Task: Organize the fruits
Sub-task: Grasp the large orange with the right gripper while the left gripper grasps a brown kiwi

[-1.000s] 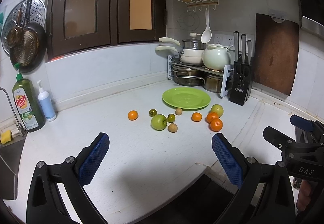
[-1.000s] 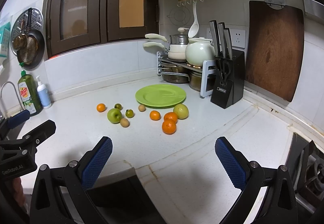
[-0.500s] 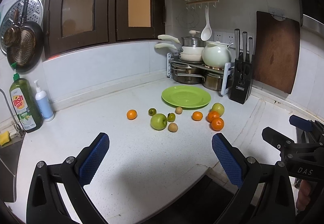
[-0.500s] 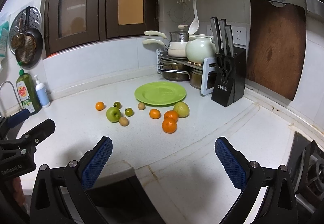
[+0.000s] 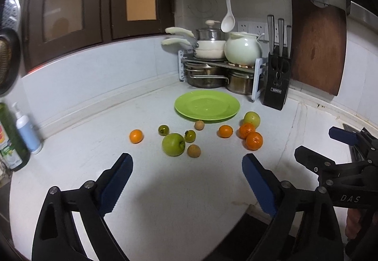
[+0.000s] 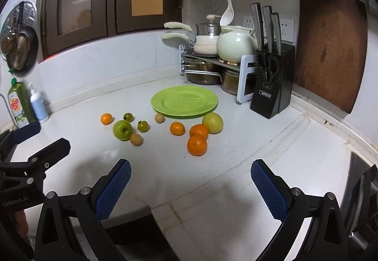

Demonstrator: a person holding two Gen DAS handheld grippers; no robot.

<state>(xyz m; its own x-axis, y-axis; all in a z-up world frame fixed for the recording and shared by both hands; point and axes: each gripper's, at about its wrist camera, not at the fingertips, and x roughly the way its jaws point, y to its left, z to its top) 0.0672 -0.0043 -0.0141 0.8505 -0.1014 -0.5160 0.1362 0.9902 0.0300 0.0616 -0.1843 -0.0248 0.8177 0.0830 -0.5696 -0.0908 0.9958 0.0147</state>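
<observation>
**Both claws hovering spread before the scattered fruit**

The left claw point(image 5: 186, 166) is hanging over the white bench point(image 5: 170, 192) with nothing between its blue pads; its jaws have just been closing a little, yet they are standing wide apart. The right claw point(image 6: 190, 173) is also standing spread and gripping nothing.

The fruits are lying loose on the bench, just in front of the green plate point(image 5: 207, 105), which is carrying nothing. A green apple point(image 5: 173, 144) is sitting nearest the left claw, with a small brown fruit point(image 5: 194, 150) just beside it. Two oranges point(image 6: 197, 139) are touching each other beside a yellow-green apple point(image 6: 212, 122). A knife block point(image 6: 271, 86) is standing right of the plate.
</observation>
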